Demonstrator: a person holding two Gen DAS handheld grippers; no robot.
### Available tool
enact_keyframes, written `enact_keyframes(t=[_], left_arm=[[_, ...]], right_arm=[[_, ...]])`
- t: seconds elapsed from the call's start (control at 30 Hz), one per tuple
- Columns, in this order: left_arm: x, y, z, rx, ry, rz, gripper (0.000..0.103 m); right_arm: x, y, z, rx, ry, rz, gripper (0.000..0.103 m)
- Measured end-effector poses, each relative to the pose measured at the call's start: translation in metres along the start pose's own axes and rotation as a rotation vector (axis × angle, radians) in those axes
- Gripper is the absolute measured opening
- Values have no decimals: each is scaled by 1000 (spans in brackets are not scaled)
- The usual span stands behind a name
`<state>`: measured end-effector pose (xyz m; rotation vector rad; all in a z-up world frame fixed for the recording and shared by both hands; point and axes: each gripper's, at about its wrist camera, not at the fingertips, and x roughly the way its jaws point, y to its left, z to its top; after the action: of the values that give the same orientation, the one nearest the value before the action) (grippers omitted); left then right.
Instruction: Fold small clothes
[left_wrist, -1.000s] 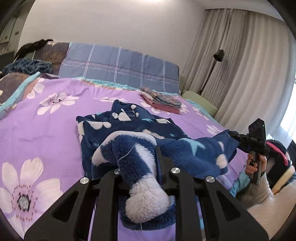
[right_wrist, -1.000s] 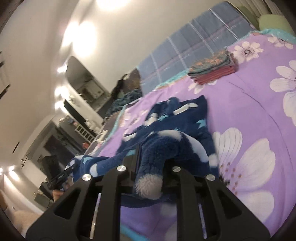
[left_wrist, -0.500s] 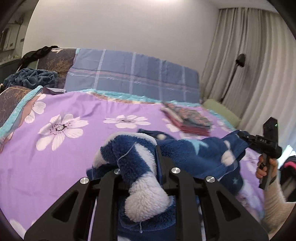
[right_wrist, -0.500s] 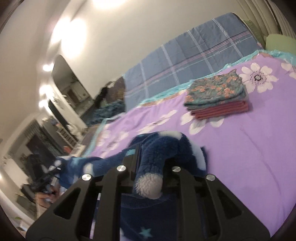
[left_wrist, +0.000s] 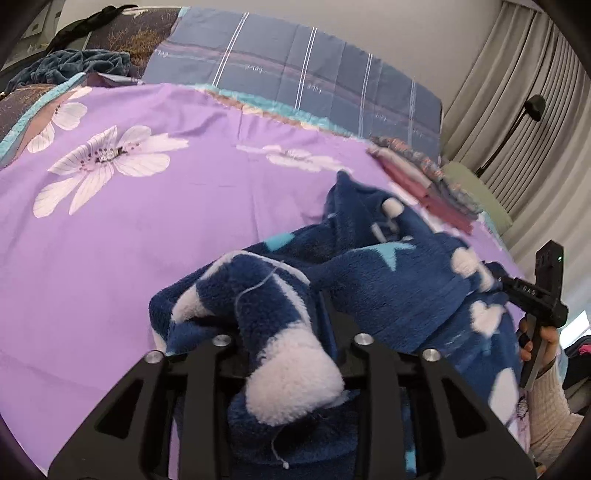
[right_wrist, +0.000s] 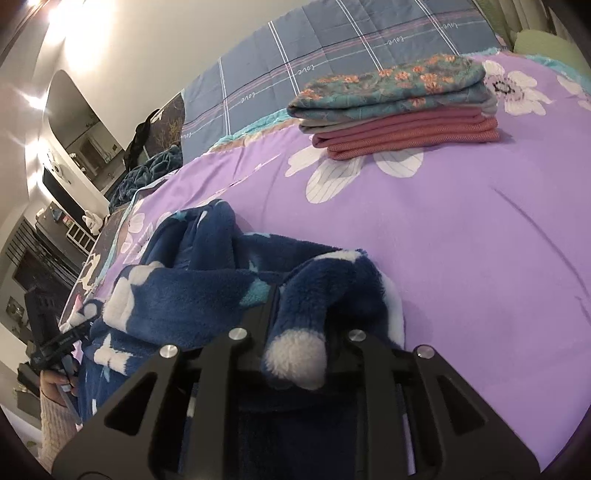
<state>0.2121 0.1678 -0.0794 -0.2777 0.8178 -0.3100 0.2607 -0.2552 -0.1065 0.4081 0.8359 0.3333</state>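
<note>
A dark blue fleece garment (left_wrist: 388, 280) with white and light blue shapes is stretched between my two grippers over the purple bed. My left gripper (left_wrist: 284, 332) is shut on one bunched corner of it. My right gripper (right_wrist: 299, 321) is shut on another corner of the garment (right_wrist: 192, 284). The right gripper also shows at the right edge of the left wrist view (left_wrist: 532, 295), and the left one at the lower left of the right wrist view (right_wrist: 59, 343). The far part of the garment touches the bedspread.
The purple flowered bedspread (left_wrist: 147, 206) covers the bed. A stack of folded clothes (right_wrist: 399, 107) lies toward the headboard, also in the left wrist view (left_wrist: 424, 181). A blue plaid pillow (left_wrist: 295, 85), crumpled dark blanket (left_wrist: 74, 62), curtains and floor lamp (left_wrist: 532, 107) stand behind.
Both grippers have carried the garment forward and down over the bed toward the folded stack. The cameras now tilt down at the bedspread. Both grips are unchanged.
</note>
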Motion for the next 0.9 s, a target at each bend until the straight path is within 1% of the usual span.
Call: enact_keyframes(t=[0.03,0.07,0.1,0.13,0.17,0.2,0.27,0.3,0.37,0.4,0.43,0.5,0.53,0.57,0.6,0.67,0.7,0.73,0.77,0.8,0.83,0.87,0.9], left_arm=[[-10,-1,-3,-12,-14,-21,50],[-19,-4,-5,-18,-25,-36,62],[-23,-7,-7,-15,-34,-34,67],[-34,-11,-10,5,-47,-22,68],[-46,-15,-14,32,-59,-5,71],[-54,-16,-16,45,-67,7,74],[-76,-18,-24,63,-93,51,77],[-85,-17,-27,73,-106,72,78],[-88,-16,-30,102,-103,124,84],[-84,-14,-31,123,-82,152,84],[-74,-13,-33,154,-37,198,84],[-49,-11,-33,230,37,284,84],[-42,-12,-33,266,53,311,84],[-32,-12,-29,307,60,325,85],[-26,-12,-22,329,52,320,85],[-18,-11,-5,341,33,293,85],[-15,-11,2,344,23,276,85],[-9,-10,13,347,11,248,85],[-3,-8,24,333,4,217,82],[2,-3,34,291,5,164,41],[6,2,40,243,19,113,14],[12,14,49,144,33,97,15],[15,20,52,88,27,97,15]], right_arm=[[-5,2,1,-9,-2,-1,28],[-12,5,1,-19,-3,3,43],[-22,7,0,-32,-5,14,58],[-30,10,1,-47,-13,20,62],[-43,14,-1,-91,-32,19,62],[-51,15,-1,-123,-41,9,65],[-69,21,-8,-242,-73,-48,70],[-74,22,-11,-287,-80,-77,70],[-73,22,-17,-360,-60,-147,70],[-68,21,-20,-387,-42,-187,70],[-63,21,-21,-404,-25,-210,70],[-53,20,-21,-429,-1,-212,70],[-46,21,-18,-448,13,-203,70],[-39,23,-15,-468,24,-201,70],[-34,23,-11,-484,28,-206,71],[-22,22,2,-495,33,-201,72],[-17,21,9,-486,39,-179,72],[-11,18,20,-458,44,-134,72],[-7,18,25,-437,46,-108,64],[-4,16,33,-402,51,-71,27],[1,10,42,-340,65,-30,14],[5,5,49,-278,77,-9,15],[8,-3,55,-201,78,19,15]])
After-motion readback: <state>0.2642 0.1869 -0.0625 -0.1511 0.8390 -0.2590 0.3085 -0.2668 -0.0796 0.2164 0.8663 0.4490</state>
